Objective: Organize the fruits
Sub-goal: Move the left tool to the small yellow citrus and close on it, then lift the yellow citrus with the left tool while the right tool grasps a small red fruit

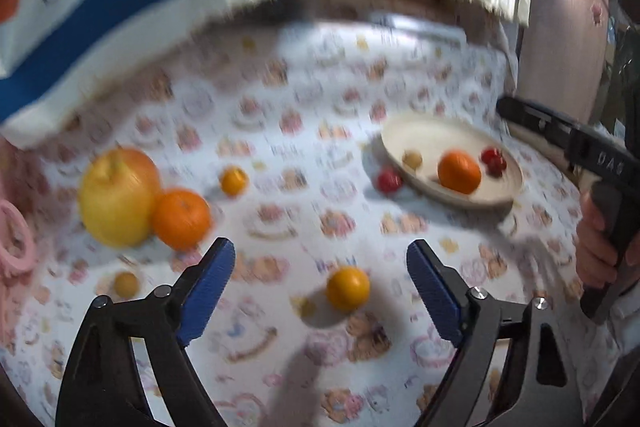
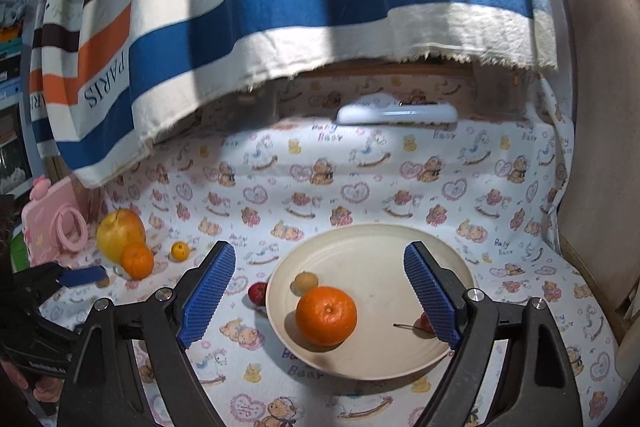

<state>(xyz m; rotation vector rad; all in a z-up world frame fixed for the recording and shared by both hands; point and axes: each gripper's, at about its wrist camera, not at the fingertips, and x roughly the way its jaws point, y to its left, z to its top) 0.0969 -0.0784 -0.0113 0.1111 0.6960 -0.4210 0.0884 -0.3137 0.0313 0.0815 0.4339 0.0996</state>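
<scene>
My left gripper [image 1: 320, 259] is open and empty, with a small yellow-orange citrus [image 1: 347, 288] on the cloth between its fingers. To its left lie a big yellow pomelo-like fruit [image 1: 114, 195], an orange [image 1: 181, 219], a small citrus [image 1: 233, 181] and a brown longan [image 1: 126, 283]. The cream plate [image 1: 424, 131] at right holds an orange [image 1: 459, 172], a longan and red fruit. My right gripper [image 2: 320, 259] is open and empty above the plate [image 2: 380, 259], with the orange [image 2: 326, 315], a longan [image 2: 305, 283] and a red fruit [image 2: 426, 323] on it. A red fruit [image 2: 257, 293] lies beside the plate's left rim.
A striped "PARIS" cloth [image 2: 280, 7] hangs over the back of the table. A pink toy camera [image 2: 56, 223] stands at the far left. A white remote-like device [image 2: 396, 115] lies at the back. A wooden wall [image 2: 596, 107] bounds the right side.
</scene>
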